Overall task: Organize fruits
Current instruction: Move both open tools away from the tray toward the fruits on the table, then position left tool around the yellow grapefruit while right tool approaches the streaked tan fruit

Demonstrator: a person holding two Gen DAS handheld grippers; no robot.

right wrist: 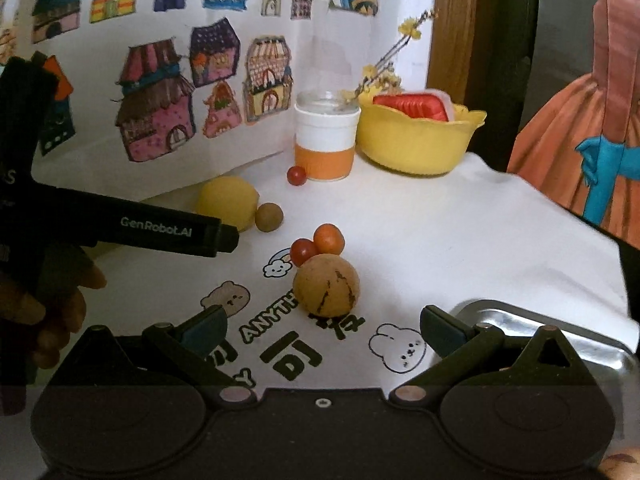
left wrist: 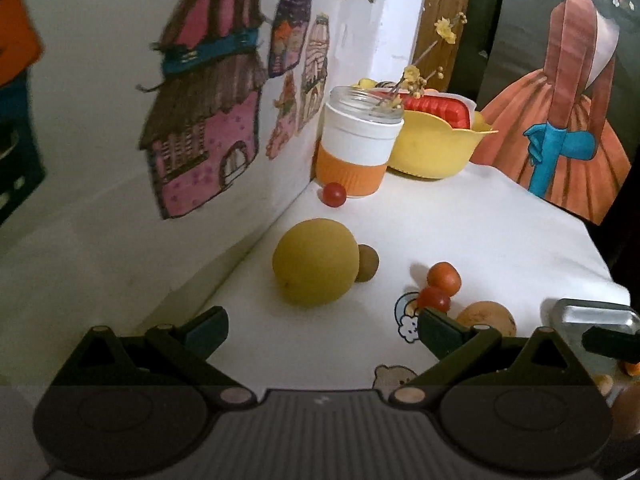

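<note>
Hovering over the counter (right wrist: 460,240), I keep both tongs, left (left wrist: 322,326) and right (right wrist: 322,326), spread wide and empty (nothing between the fingers), the brown-streaked fruit (right wrist: 326,285) lying just ahead of the right pair beside the metal tray (right wrist: 516,322).

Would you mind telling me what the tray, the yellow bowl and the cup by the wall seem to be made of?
The tray looks like polished metal, likely steel: it is silvery with bright glints. The yellow bowl looks like plastic: evenly coloured, smooth, with a thin wavy rim. The cup appears to be clear glass at its see-through top, wrapped lower down in a white and orange sleeve, perhaps silicone given the matte look.
</note>
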